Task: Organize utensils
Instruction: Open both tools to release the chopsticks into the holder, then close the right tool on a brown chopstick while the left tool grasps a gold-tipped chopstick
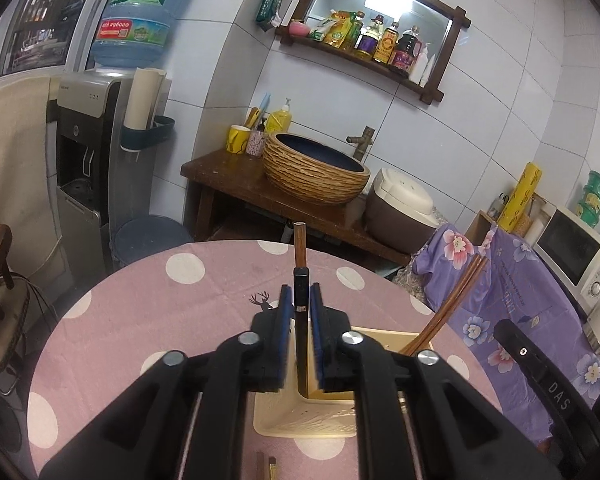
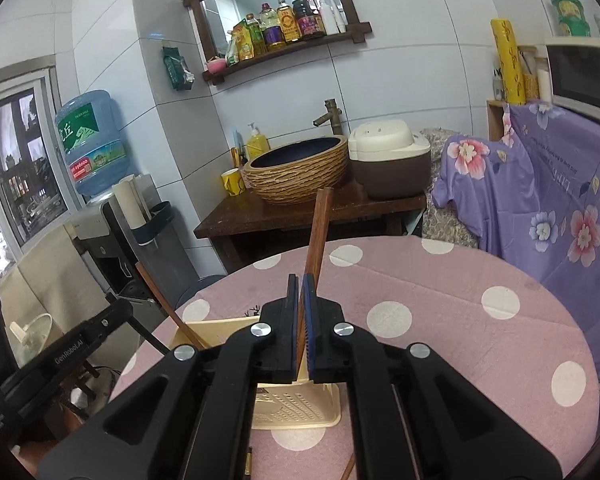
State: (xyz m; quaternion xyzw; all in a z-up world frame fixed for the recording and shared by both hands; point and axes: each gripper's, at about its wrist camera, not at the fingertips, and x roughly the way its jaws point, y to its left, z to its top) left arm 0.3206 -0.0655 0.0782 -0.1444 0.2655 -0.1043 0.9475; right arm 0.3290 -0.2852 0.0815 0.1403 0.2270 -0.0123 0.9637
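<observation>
A round table (image 1: 220,292) under a pink cloth with white dots stands in a tiled kitchen corner, with a woven basin (image 1: 316,172) on a wooden counter and a water dispenser (image 1: 88,148) beyond it. Near the table's near edge sits a cream utensil holder (image 2: 296,404).

The left gripper (image 1: 300,300) stands slightly parted around a dark-handled chopstick (image 1: 300,280), its blue pads not pressing, the stick's lower end inside the holder. The right gripper (image 2: 300,292) is clamped on a brown chopstick (image 2: 318,232) standing over the holder.

Only the left view shows loose stick ends (image 1: 266,468) on the cloth at the near edge; only the right view shows the holder's perforated floor.
</observation>
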